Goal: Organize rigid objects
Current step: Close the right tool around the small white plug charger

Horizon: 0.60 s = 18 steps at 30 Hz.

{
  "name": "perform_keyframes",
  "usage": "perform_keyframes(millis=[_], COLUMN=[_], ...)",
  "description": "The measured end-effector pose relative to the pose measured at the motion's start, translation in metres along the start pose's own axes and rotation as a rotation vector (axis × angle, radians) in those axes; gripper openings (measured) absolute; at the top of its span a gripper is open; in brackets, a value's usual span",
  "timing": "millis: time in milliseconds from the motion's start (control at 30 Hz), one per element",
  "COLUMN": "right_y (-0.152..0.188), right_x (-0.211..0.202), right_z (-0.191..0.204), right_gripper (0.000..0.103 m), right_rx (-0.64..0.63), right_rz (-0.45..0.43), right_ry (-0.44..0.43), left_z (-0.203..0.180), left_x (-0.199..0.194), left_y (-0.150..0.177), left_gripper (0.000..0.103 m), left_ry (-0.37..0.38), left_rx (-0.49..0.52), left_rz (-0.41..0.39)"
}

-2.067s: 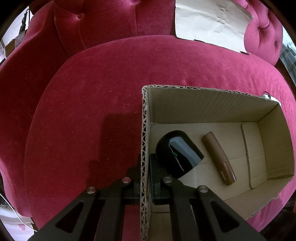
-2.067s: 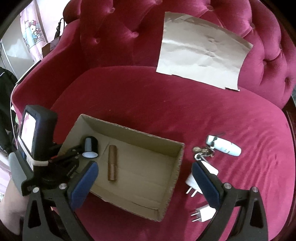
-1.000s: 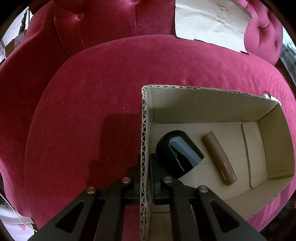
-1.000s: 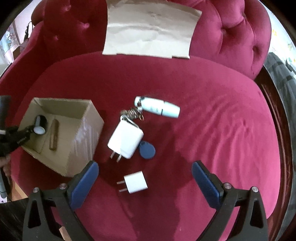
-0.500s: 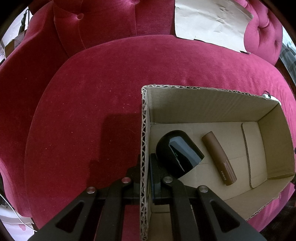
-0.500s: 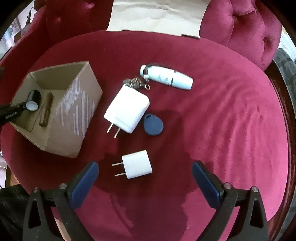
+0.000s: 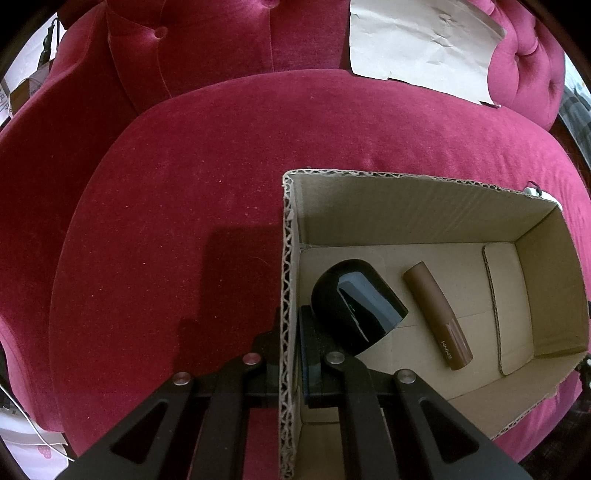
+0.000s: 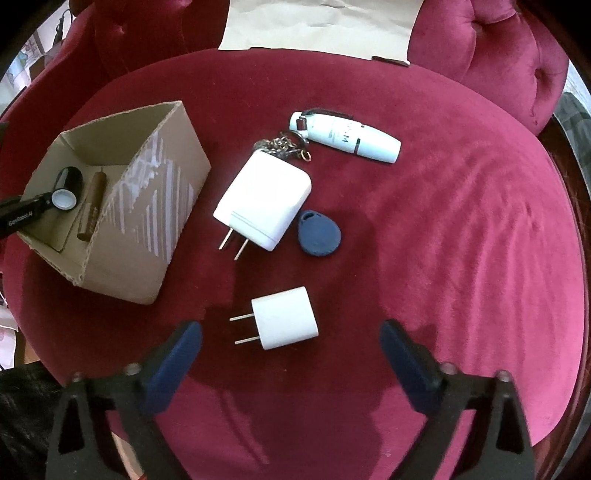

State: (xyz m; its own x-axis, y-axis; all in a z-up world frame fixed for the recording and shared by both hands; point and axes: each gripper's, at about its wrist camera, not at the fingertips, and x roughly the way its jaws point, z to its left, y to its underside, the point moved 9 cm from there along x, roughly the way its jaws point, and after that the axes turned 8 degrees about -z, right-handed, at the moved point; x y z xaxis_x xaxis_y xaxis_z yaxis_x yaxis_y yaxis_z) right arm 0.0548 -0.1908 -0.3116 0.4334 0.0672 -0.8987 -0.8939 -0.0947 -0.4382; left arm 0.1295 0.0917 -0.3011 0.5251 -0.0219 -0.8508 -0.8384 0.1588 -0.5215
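My left gripper [image 7: 290,343] is shut on the near left wall of the cardboard box [image 7: 417,206], one finger inside and one outside. Inside the box lie a glossy black rounded object [image 7: 354,302] and a brown tube [image 7: 437,321]. In the right wrist view the box [image 8: 144,214] stands at the left on the red seat. My right gripper [image 8: 290,339] hangs low over the seat, its jaws closing, with the small white plug [image 8: 284,323] between the blue pads, untouched. Beyond it lie a large white charger [image 8: 264,199], a blue key fob [image 8: 319,232], a key chain [image 8: 284,146] and a white cylinder [image 8: 347,136].
The red velvet seat [image 8: 461,221] curves away on all sides, with tufted backrest behind. A sheet of brown paper [image 8: 321,26] leans against the backrest. The left gripper's black body [image 8: 22,216] reaches into the box from the left edge.
The right gripper has come down toward the seat and its pads have drawn slightly inward around the small white plug, which now looks larger. The left gripper and box have not moved.
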Motion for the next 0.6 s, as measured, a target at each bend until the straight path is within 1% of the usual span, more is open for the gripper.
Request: perform_keyframes(millis=[100,133,167,600], right_y=[-0.001,-0.001,-0.002,-0.016], right_x=[-0.001,-0.002,-0.001,-0.014], right_z=[-0.001,0.0,0.002,-0.001], right_gripper=[0.072,0.057,0.05,0.05], right_rx=[-0.01,-0.013,-0.011,0.011], right_rz=[0.008,0.013,0.016,-0.013], right_ry=[-0.002,-0.012,-0.018,0.008], left_z=[0.0,0.0,0.0,0.0], left_x=[0.0,0.0,0.0,0.0], left_y=[0.0,0.0,0.0,-0.001], left_gripper=[0.005,0.005,0.005,0.005], left_ry=[0.001,0.0,0.0,-0.001], left_rx=[0.0,0.0,0.0,0.001], left_rz=[0.0,0.0,0.0,0.001])
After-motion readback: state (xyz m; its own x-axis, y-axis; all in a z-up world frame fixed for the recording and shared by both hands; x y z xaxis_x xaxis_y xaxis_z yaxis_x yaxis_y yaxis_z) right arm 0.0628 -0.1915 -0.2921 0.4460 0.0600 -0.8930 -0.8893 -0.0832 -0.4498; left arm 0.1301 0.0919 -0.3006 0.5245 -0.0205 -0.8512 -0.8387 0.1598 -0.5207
